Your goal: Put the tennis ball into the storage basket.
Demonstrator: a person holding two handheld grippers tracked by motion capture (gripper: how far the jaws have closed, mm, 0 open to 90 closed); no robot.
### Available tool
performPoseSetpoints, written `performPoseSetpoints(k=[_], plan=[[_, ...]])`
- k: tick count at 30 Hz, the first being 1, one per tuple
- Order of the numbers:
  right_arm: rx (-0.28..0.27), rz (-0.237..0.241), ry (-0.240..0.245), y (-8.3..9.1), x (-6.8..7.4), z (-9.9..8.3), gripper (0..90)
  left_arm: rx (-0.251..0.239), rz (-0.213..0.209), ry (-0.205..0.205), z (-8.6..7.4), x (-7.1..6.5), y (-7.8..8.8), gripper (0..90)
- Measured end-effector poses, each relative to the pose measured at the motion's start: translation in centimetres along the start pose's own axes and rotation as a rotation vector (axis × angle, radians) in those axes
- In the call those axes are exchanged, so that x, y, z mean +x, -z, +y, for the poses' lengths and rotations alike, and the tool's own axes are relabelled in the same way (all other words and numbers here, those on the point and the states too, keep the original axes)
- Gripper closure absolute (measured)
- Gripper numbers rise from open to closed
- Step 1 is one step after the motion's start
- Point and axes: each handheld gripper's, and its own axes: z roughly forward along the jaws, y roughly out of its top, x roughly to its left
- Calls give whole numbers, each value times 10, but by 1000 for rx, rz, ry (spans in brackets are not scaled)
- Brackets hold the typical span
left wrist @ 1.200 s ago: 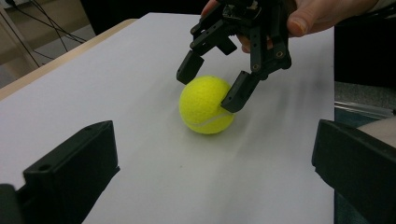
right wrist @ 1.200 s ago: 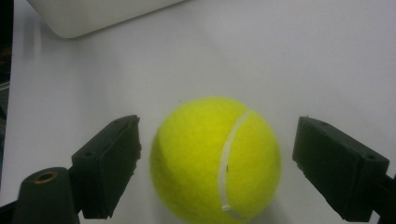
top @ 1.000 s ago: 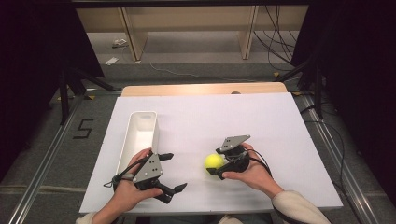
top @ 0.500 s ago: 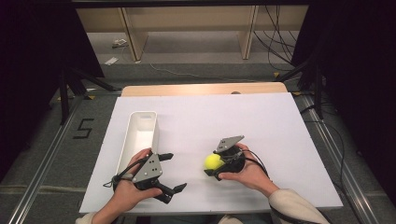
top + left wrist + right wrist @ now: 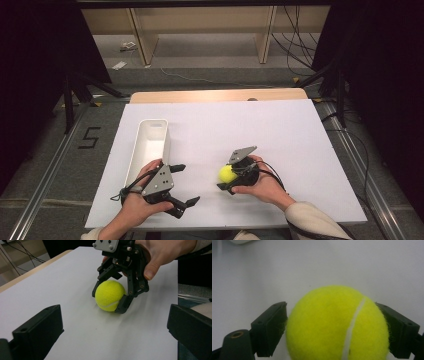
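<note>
Firmly gripped: ball on the table

Nearest, the left gripper [image 5: 184, 185] gapes wide, holding nothing. At its 2 o'clock, the right gripper [image 5: 225, 176] clamps the ball [image 5: 227, 173] on the table [image 5: 280, 130]. Farther, at 10 o'clock, sits the bin [image 5: 150, 142].

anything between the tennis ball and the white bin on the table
Nothing visible does. The right gripper is shut on the tennis ball, and bare white table lies between it and the white bin. The left gripper sits open nearer the person.
</note>
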Motion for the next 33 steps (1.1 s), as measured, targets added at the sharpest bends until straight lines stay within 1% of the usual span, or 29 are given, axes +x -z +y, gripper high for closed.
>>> performPoseSetpoints(k=[5,10,27,30,33], plan=[[1,0,-6,0,-1,0,220,0,0,-1,0,0,0,0],[6,0,-10,1,-2,-1,246,0,0,-1,0,0,0,0],[11,-1,-20,2,-2,0,257,1,-1,-2,0,0,0,0],[9,-6,-10,3,-2,0,258,-1,0,-1,0,-1,0,0],[-1,-8,-15,4,-2,1,259,-1,0,-2,0,0,0,0]])
